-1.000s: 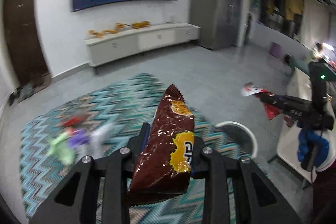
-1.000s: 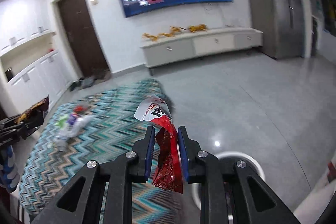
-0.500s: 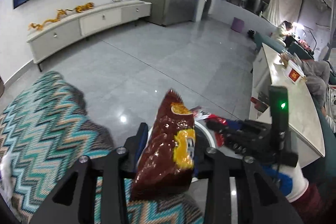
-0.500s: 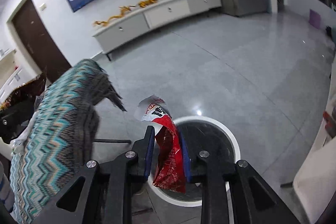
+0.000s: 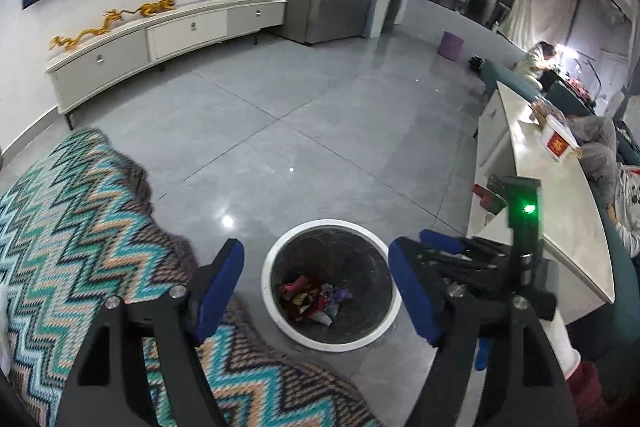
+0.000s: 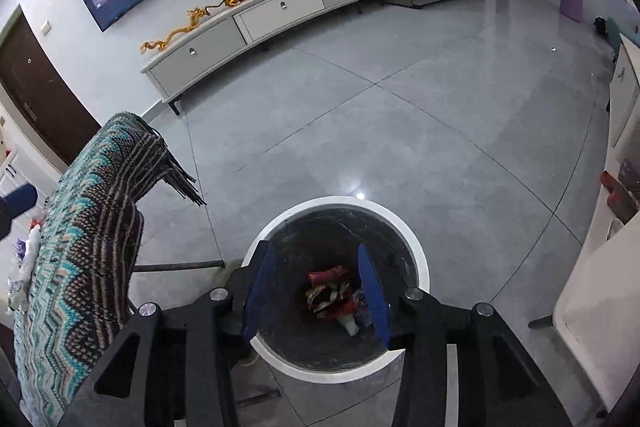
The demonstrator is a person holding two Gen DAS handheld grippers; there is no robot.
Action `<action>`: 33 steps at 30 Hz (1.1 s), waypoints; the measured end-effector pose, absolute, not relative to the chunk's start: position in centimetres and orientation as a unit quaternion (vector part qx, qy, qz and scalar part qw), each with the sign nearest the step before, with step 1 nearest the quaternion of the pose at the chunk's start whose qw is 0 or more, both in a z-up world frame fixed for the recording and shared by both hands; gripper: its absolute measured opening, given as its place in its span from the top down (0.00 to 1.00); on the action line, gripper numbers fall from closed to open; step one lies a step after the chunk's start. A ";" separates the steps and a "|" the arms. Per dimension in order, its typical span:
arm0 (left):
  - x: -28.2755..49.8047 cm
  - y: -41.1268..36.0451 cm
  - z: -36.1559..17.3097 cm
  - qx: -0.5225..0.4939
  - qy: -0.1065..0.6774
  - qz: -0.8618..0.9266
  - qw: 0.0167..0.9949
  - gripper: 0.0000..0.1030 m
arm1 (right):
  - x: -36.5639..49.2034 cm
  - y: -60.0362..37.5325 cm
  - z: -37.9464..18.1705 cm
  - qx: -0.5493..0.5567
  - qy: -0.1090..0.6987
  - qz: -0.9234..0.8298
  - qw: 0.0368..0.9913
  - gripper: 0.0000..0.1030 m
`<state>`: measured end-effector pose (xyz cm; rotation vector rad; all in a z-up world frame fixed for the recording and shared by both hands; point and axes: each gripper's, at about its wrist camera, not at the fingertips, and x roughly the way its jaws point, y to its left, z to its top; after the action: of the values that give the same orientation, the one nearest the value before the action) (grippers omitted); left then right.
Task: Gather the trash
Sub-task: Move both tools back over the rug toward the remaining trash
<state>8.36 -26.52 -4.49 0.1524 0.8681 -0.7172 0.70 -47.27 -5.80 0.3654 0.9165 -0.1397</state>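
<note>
A round white-rimmed trash bin [image 5: 276,311] stands on the grey floor; it also shows in the right wrist view [image 6: 420,259]. Several crumpled wrappers [image 5: 312,299] lie at its bottom, also seen in the right wrist view [image 6: 332,297]. My left gripper [image 5: 316,287] is open and empty above the bin. My right gripper [image 6: 316,291] is open and empty right over the bin's mouth. The right gripper also appears in the left wrist view [image 5: 444,247], beside the bin's right side.
A table with a zigzag teal cloth [image 5: 72,239] is at the left, its edge next to the bin; the cloth [image 6: 88,239] holds more trash [image 6: 24,263] at its far end. A white counter [image 5: 560,211] runs along the right. A TV cabinet [image 6: 260,23] lines the far wall.
Both grippers have opened over the bin. The brown snack bag has left the left gripper and the red wrapper has left the right one; wrappers now lie in the bin.
</note>
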 end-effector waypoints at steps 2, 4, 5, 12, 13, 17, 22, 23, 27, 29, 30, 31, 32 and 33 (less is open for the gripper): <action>8.7 -24.7 -4.1 0.064 0.408 -0.324 0.851 0.29 | 0.6 -46.7 -4.7 0.169 0.433 -0.063 0.883 0.60; 9.4 -22.7 -3.4 0.056 0.402 -0.304 0.862 0.29 | 0.7 -45.8 -3.2 0.159 0.425 -0.056 0.889 0.60; 9.8 -21.6 -3.0 0.054 0.397 -0.293 0.868 0.29 | 0.7 -45.5 -2.6 0.155 0.422 -0.053 0.891 0.60; 13.5 -11.8 0.7 -0.004 0.377 -0.209 0.902 0.29 | 1.2 -42.0 6.6 0.114 0.381 -0.017 0.917 0.58; 13.9 -10.4 1.3 -0.010 0.373 -0.200 0.906 0.29 | 1.2 -41.2 8.7 0.098 0.370 -0.012 0.924 0.57; 15.2 -4.1 3.3 -0.033 0.357 -0.147 0.922 0.29 | 0.9 -38.6 15.3 0.071 0.333 0.026 0.940 0.54; 15.7 3.2 5.3 -0.048 0.339 -0.085 0.936 0.29 | 0.3 -34.1 21.1 0.042 0.293 0.081 0.952 0.51; 15.5 4.3 5.6 -0.048 0.335 -0.075 0.938 0.29 | 0.2 -33.0 21.8 0.035 0.284 0.093 0.954 0.51; 13.4 9.6 6.6 -0.070 0.313 -0.046 0.946 0.29 | -0.3 -29.0 22.3 0.033 0.258 0.146 0.955 0.50; 11.9 11.8 6.3 -0.080 0.307 -0.036 0.948 0.29 | 0.0 -26.9 21.1 0.042 0.257 0.169 0.950 0.50; 11.2 12.7 6.1 -0.083 0.305 -0.030 0.948 0.29 | 0.2 -26.1 20.3 0.044 0.259 0.177 0.948 0.50; 10.7 13.2 5.8 -0.086 0.304 -0.027 0.948 0.29 | 0.5 -24.9 19.3 0.043 0.266 0.185 0.945 0.50; 10.1 13.9 5.3 -0.088 0.306 -0.027 0.948 0.29 | 0.8 -24.0 18.3 0.042 0.272 0.189 0.943 0.50; 9.6 14.3 5.0 -0.086 0.308 -0.026 0.947 0.29 | 1.1 -23.3 17.5 0.043 0.278 0.194 0.940 0.50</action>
<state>9.61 14.30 4.99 -0.1755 0.6268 -0.0521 1.14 -23.31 17.48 0.0870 0.5675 0.3955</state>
